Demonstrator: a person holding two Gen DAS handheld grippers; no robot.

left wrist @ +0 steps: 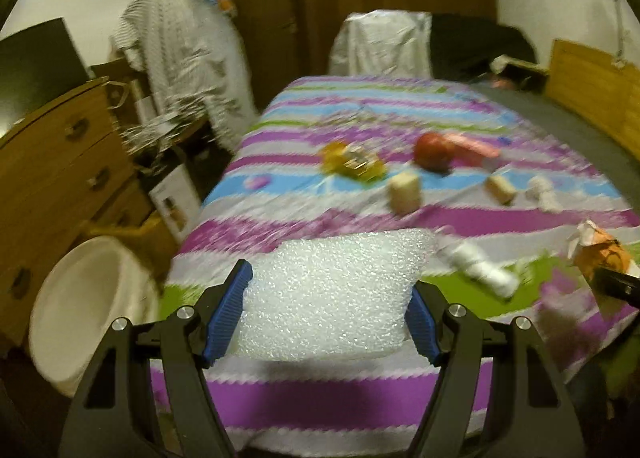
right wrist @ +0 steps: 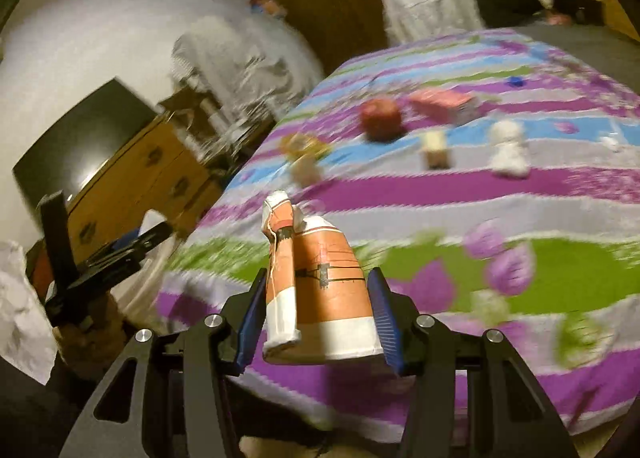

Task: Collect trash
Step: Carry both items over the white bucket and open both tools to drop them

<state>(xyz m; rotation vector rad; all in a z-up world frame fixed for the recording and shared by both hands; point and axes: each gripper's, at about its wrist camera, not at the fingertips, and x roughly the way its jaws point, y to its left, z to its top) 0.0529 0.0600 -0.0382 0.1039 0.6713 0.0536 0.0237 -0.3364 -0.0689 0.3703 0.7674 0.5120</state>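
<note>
The left gripper [left wrist: 328, 314] pinches a bubbly white foam sheet [left wrist: 332, 290], soft and crinkled, squeezed between its ribbed blue pads [left wrist: 226, 314] above the striped bedspread [left wrist: 320, 390]. A round white bin [left wrist: 80, 314] sits down to its left. The right gripper [right wrist: 320, 318] clamps a crushed paper cup [right wrist: 320, 294], orange with white bands, its flattened rim pointing forward.

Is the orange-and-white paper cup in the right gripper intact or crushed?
Crushed. In the right wrist view the paper cup has one side folded flat against its body and a crumpled top, held between the right gripper pads.
</note>
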